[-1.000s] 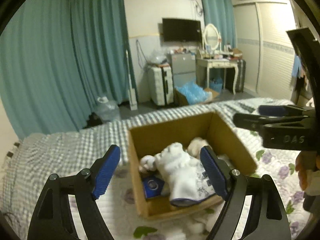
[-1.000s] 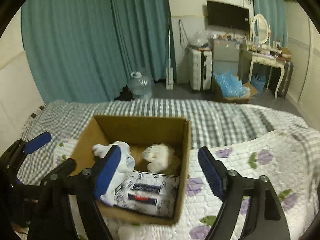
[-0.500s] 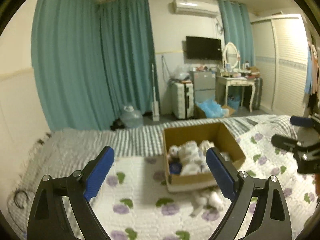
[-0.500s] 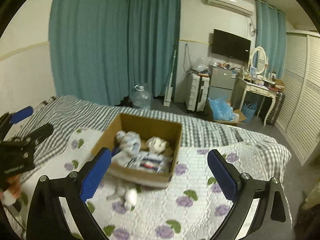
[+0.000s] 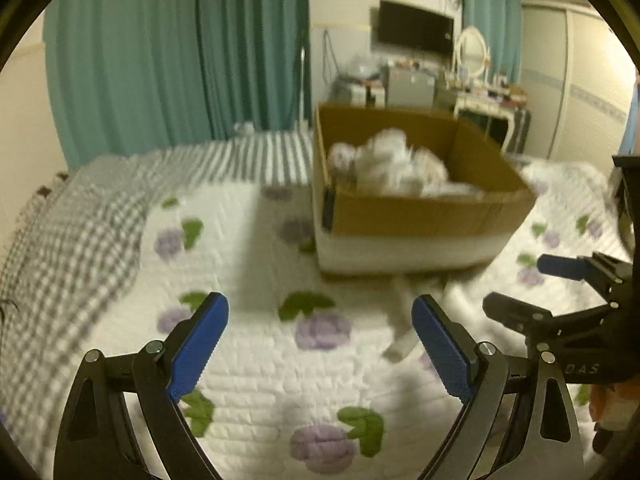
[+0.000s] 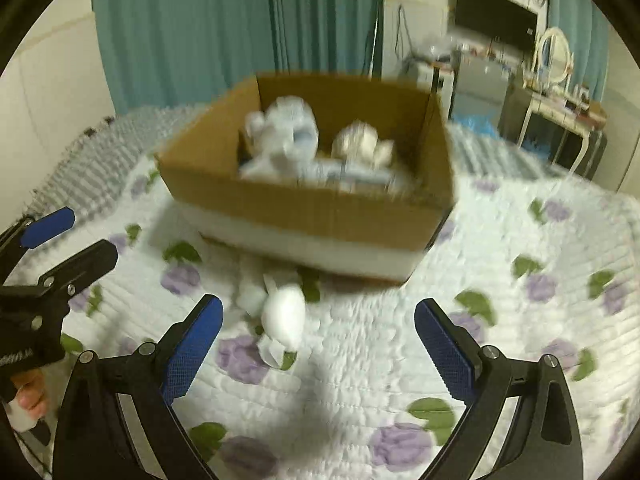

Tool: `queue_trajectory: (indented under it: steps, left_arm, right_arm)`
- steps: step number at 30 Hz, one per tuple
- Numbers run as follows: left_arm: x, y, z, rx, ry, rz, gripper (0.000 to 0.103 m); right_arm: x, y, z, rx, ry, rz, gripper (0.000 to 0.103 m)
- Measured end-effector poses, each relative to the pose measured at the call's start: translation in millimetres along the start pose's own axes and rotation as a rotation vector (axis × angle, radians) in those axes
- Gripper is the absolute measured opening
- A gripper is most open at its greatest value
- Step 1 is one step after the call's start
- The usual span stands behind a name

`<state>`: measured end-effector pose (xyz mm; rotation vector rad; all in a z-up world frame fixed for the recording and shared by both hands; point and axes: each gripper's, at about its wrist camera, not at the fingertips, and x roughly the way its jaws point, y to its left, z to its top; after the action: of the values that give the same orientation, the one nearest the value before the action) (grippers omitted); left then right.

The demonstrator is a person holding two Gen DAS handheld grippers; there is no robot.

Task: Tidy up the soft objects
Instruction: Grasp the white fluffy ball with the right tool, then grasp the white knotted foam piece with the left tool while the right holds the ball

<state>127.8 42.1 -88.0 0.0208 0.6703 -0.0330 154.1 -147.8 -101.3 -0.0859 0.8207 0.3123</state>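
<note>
A cardboard box (image 5: 420,216) (image 6: 304,208) stands on the flowered quilt and holds several white soft toys (image 5: 392,164) (image 6: 288,140). One white soft toy (image 6: 282,316) (image 5: 404,332) lies on the quilt just in front of the box. My left gripper (image 5: 320,344) is open and empty, low over the quilt, with the toy near its right finger. My right gripper (image 6: 318,344) is open and empty, with the toy just beyond its left finger. Each gripper shows at the edge of the other's view (image 5: 560,296) (image 6: 56,248).
The bed carries a white quilt with purple flowers (image 5: 320,328) over a grey checked blanket (image 5: 80,216). Teal curtains (image 5: 180,60), a TV (image 5: 416,28), a dressing table (image 5: 488,100) and a wardrobe (image 5: 580,88) stand beyond the bed.
Both grippers pulled up and away from the box, then dropped low in front of it. They now sit near the toy on the quilt. Both stayed open.
</note>
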Motion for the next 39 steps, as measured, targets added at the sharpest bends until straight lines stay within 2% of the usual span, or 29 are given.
queue_trajectory:
  steps: [4,6,8,11,13,16,17,20,26,32,39]
  left_arm:
    - [28.2,2.1,-15.0,0.006,0.057,0.024,0.094]
    - [39.8,5.7,-18.5,-0.009,0.087,0.014,0.094]
    - [46.8,8.9,-18.3,-0.035,0.106,0.003,0.094]
    - [52.6,11.4,-18.0,-0.059,0.122,-0.004,0.094]
    - [52.8,10.7,-17.9,-0.059,0.126,-0.008,0.094]
    - [51.8,8.8,-18.5,-0.044,0.125,-0.007,0.094]
    - [50.7,7.7,-18.7,-0.038,0.123,-0.008,0.094]
    - [48.5,4.9,-18.4,-0.029,0.117,-0.011,0.094]
    - [40.6,-7.2,-15.4,0.012,0.104,-0.015,0.094]
    - [42.5,-26.5,-12.0,0.039,0.121,-0.07,0.094]
    - [57.2,-51.8,-14.6,0.081,0.168,-0.099,0.094]
  right_arm:
    - [37.5,1.9,-10.1,-0.006,0.065,0.009,0.08]
    - [50.8,3.0,-13.3,-0.004,0.102,0.034,0.067]
    - [58.1,6.0,-14.6,-0.012,0.114,0.046,0.066]
    - [67.5,12.3,-15.1,-0.026,0.136,0.061,0.056]
    - [70.3,15.0,-15.5,-0.036,0.14,0.058,0.053]
    - [68.7,16.3,-12.2,-0.038,0.134,0.07,0.038]
    - [67.4,16.9,-12.4,-0.039,0.129,0.074,0.03]
    - [61.6,17.1,-13.2,-0.038,0.116,0.07,0.027]
    - [35.8,6.6,-12.9,-0.003,0.067,0.078,0.026]
    - [16.5,-15.6,-16.4,0.02,0.054,0.02,0.026]
    - [20.3,-41.3,-17.1,0.063,0.085,-0.056,0.026]
